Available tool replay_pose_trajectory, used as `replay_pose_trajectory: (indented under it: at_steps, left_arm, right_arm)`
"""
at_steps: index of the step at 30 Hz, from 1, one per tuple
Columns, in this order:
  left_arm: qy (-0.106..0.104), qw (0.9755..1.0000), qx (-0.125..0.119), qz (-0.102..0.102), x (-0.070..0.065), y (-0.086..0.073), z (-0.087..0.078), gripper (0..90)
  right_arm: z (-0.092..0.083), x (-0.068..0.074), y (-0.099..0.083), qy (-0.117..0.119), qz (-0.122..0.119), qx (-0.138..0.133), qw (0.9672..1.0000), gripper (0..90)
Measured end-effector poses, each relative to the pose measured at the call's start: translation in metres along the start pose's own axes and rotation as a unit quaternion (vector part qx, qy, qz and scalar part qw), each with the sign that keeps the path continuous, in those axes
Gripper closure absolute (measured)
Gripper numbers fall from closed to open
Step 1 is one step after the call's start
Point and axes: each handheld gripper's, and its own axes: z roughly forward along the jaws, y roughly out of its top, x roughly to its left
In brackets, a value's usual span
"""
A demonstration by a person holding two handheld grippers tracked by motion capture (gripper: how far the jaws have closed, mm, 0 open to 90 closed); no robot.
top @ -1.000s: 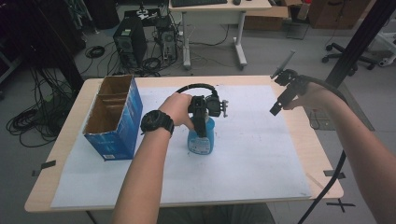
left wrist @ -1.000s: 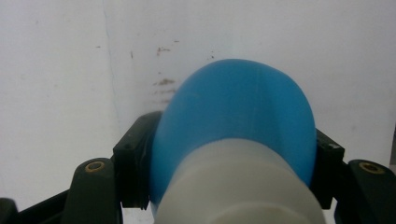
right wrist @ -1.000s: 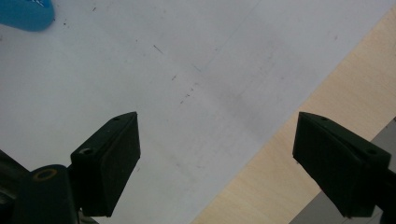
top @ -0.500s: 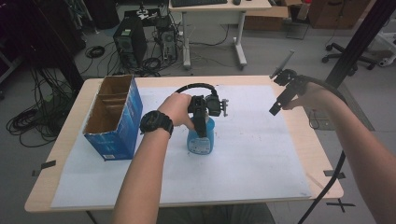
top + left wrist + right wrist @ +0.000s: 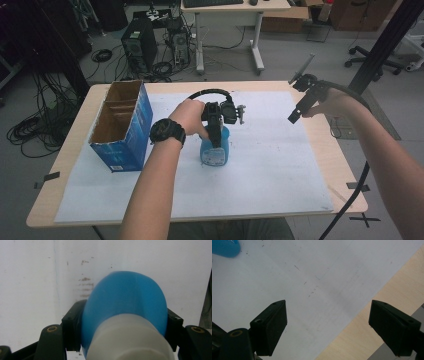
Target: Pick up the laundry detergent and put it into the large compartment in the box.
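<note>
Your left claw [image 5: 216,131] points straight down, clamped on the blue bottle [image 5: 214,149]; your right claw [image 5: 300,98] hovers raised over the tabletop [image 5: 320,150], jaws wide apart.

left tool [image 5: 123,337] with both black jaws pressed against a blue bottle [image 5: 125,307] with white neck, above white sheet [image 5: 30,277].
</note>
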Motion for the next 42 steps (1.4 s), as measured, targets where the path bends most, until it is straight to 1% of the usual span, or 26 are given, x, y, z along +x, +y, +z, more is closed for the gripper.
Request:
replay_pose_trajectory:
  at_steps: [8, 9, 13, 15, 19, 21, 24, 26, 28, 29, 32, 33, 37, 38, 41, 42]
  left_arm:
    - [-0.001, 1.0, -0.002, -0.007, -0.001, -0.001, -0.006, 35.7]
    - [-0.001, 0.9999, 0.0, -0.012, -0.001, -0.001, -0.008, 35.7]
    - [0.001, 0.9998, 0.001, -0.019, -0.002, -0.001, -0.011, 35.8]
    - [0.0, 0.9998, 0.003, -0.021, -0.002, -0.001, -0.013, 35.8]
    - [-0.008, 0.9994, 0.004, -0.032, -0.003, -0.003, -0.02, 35.9]
    - [-0.009, 0.9994, 0.004, -0.033, -0.003, -0.003, -0.022, 35.8]
    - [-0.008, 0.999, 0.006, -0.043, -0.003, -0.004, -0.026, 35.8]
    - [-0.006, 0.999, 0.005, -0.044, -0.003, -0.004, -0.026, 35.8]
    - [-0.005, 0.9986, 0.006, -0.052, -0.003, -0.004, -0.031, 35.8]
    - [-0.005, 0.9986, 0.006, -0.052, -0.003, -0.004, -0.031, 35.8]
    - [-0.005, 0.998, 0.001, -0.063, -0.003, -0.006, -0.036, 35.8]
    - [-0.005, 0.998, 0.001, -0.063, -0.003, -0.006, -0.036, 35.8]
    - [-0.005, 0.9969, -0.001, -0.078, -0.004, -0.008, -0.042, 35.9]
    - [-0.005, 0.9969, -0.001, -0.078, -0.004, -0.008, -0.042, 35.9]
    - [-0.007, 0.9952, 0.001, -0.097, -0.004, -0.009, -0.048, 35.9]
    - [-0.006, 0.9949, 0.003, -0.1, -0.004, -0.01, -0.049, 35.9]
  right_arm:
    - [0.0, 0.001, 0.001, -0.001, -0.002, 0.001, 1.0, 14.8]
    - [0.0, 0.001, 0.001, -0.001, -0.002, 0.001, 1.0, 14.8]
    - [0.0, 0.002, 0.002, -0.001, -0.003, 0.0, 1.0, 14.8]
    - [0.0, 0.003, 0.002, -0.001, -0.004, 0.0, 1.0, 14.7]
    - [-0.001, 0.003, 0.002, -0.002, -0.003, -0.001, 1.0, 14.7]
    - [-0.001, 0.003, 0.002, -0.002, -0.003, -0.002, 1.0, 14.7]
    - [-0.001, 0.003, 0.002, -0.002, -0.003, -0.002, 1.0, 14.7]
    - [-0.002, 0.003, 0.001, -0.003, -0.003, -0.003, 1.0, 14.7]
    - [-0.003, 0.003, 0.001, -0.004, -0.004, -0.003, 1.0, 14.7]
    - [-0.003, 0.003, 0.001, -0.004, -0.004, -0.003, 1.0, 14.7]
    - [-0.003, 0.003, 0.001, -0.004, -0.004, -0.003, 1.0, 14.7]
    - [-0.003, 0.003, 0.001, -0.004, -0.004, -0.003, 1.0, 14.7]
    - [-0.003, 0.004, 0.001, -0.004, -0.003, -0.003, 1.0, 14.7]
    - [-0.003, 0.004, 0.001, -0.004, -0.003, -0.003, 1.0, 14.7]
    - [-0.003, 0.005, 0.001, -0.004, -0.004, -0.004, 1.0, 14.7]
    - [-0.003, 0.005, 0.001, -0.004, -0.005, -0.004, 1.0, 14.7]
